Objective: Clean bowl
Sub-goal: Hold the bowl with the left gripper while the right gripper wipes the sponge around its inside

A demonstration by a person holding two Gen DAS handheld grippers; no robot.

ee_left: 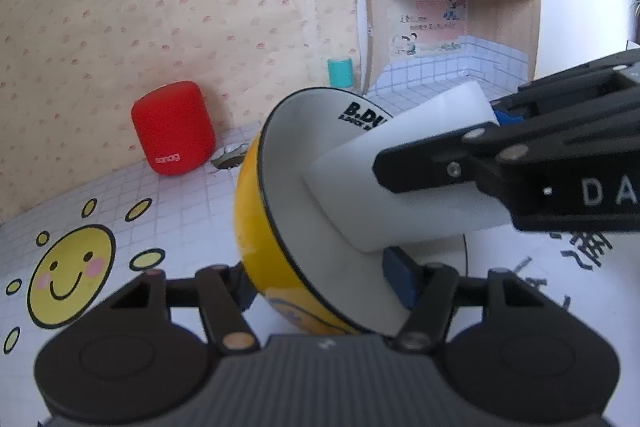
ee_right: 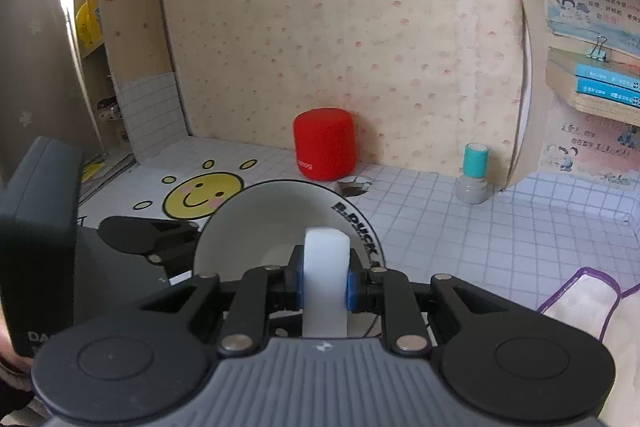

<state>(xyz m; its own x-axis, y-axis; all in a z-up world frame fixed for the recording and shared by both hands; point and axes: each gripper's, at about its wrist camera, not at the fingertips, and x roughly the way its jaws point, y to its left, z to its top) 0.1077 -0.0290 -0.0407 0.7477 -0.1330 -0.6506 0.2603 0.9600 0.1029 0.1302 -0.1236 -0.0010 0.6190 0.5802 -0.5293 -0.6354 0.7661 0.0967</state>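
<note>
We hold the round glossy bowl point(ee_left: 256, 227), yellow outside and white inside, tipped on its side above the gridded surface point(ee_left: 192, 211); our left fingers point(ee_left: 400, 283) pinch its rim. Our right fingers point(ee_right: 323, 285) clamp a soft white rectangular sponge block point(ee_right: 323, 259), its end pressed inside the bowl.

The left gripper point(ee_left: 320, 287) holds the yellow bowl point(ee_left: 256, 227) by its rim, tilted on edge with the white interior facing right. The right gripper point(ee_left: 472, 163) enters from the right, clamped on a white sponge block point(ee_left: 360, 195) pressed against the bowl's inner wall. A red speaker point(ee_left: 172, 131) stands behind on the table point(ee_left: 180, 219).
</note>
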